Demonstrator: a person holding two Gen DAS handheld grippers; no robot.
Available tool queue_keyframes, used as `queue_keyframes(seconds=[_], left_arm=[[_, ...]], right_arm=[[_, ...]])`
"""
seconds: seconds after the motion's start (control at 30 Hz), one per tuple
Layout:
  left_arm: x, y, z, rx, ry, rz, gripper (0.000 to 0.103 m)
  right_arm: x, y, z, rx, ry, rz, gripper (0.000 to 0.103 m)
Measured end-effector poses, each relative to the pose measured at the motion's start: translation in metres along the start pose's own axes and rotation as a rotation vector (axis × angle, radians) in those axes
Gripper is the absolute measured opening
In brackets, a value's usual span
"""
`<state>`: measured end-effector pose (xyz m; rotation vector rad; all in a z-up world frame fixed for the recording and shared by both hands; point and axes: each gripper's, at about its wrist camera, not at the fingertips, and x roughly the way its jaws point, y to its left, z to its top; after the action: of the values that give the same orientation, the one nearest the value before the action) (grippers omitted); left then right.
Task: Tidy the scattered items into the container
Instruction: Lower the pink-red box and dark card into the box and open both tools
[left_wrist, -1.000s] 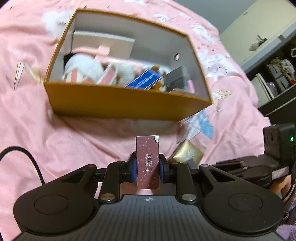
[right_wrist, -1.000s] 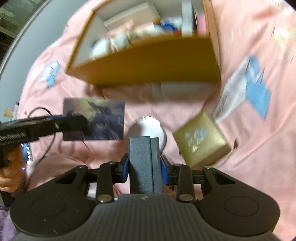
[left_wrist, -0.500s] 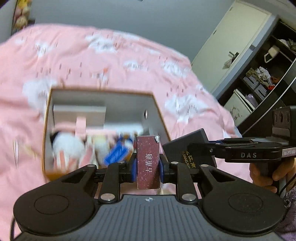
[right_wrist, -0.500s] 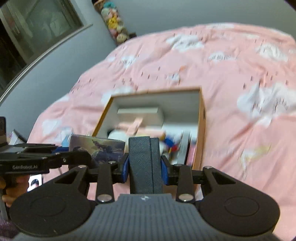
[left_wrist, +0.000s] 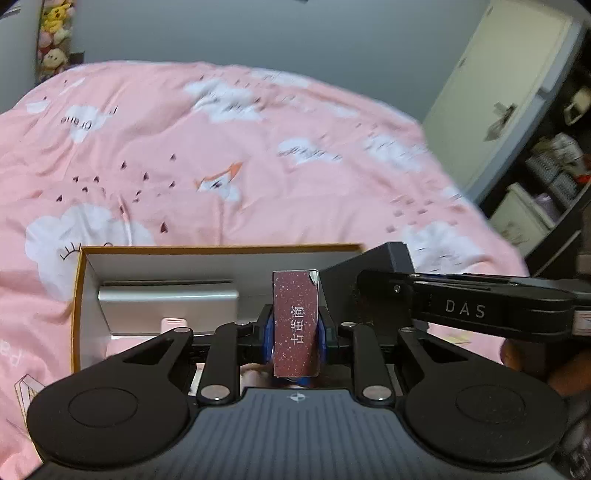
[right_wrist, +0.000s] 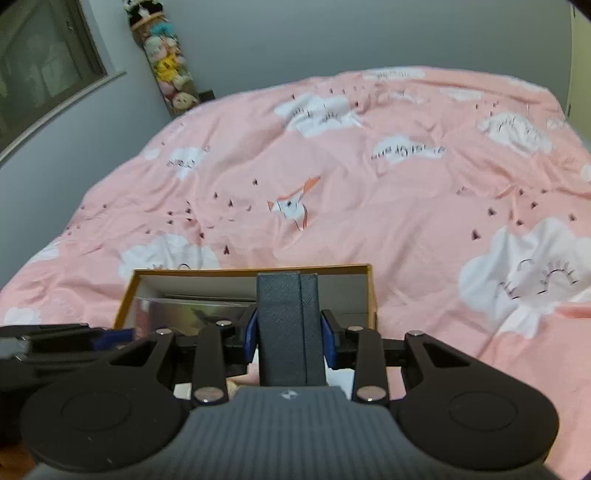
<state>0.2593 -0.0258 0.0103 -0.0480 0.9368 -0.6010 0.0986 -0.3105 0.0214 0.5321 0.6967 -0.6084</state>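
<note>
My left gripper is shut on a maroon speckled card box with white characters, held upright over the orange cardboard box. My right gripper is shut on a dark textured box, also above the orange box. In the left wrist view the right gripper reaches in from the right with the dark box. In the right wrist view the left gripper shows at the left. Inside the orange box lie a silver box and a pink item; most contents are hidden.
The orange box sits on a pink bedspread with white clouds. A grey wall and stuffed toys stand behind the bed. A cream cabinet and dark shelves are at the right.
Both grippers have risen and moved forward over the orange box, each still holding its item. The views now look across the bed rather than down into the box.
</note>
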Motion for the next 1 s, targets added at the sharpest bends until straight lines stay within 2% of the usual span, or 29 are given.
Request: queue_keyframes(seconds=[0.13, 0.47, 0.77, 1.0], left_arm=[[0.034, 0.012, 0.005, -0.032, 0.052, 0.015, 0.026], [0.08, 0.033, 0.001, -0.09, 0.135, 0.044, 0.025], [0.09, 0.041, -0.003, -0.132, 0.14, 0.028, 0.027], [0.086, 0.046, -0.003, -0.147, 0.142, -0.022, 0.031]], right_arm=[[0.037, 0.005, 0.004, -0.017, 0.021, -0.048, 0.036], [0.083, -0.002, -0.002, 0.068, 0.09, -0.044, 0.036], [0.102, 0.002, -0.001, 0.078, 0.123, -0.071, 0.037], [0.106, -0.001, 0.0, 0.107, 0.162, -0.046, 0.039]])
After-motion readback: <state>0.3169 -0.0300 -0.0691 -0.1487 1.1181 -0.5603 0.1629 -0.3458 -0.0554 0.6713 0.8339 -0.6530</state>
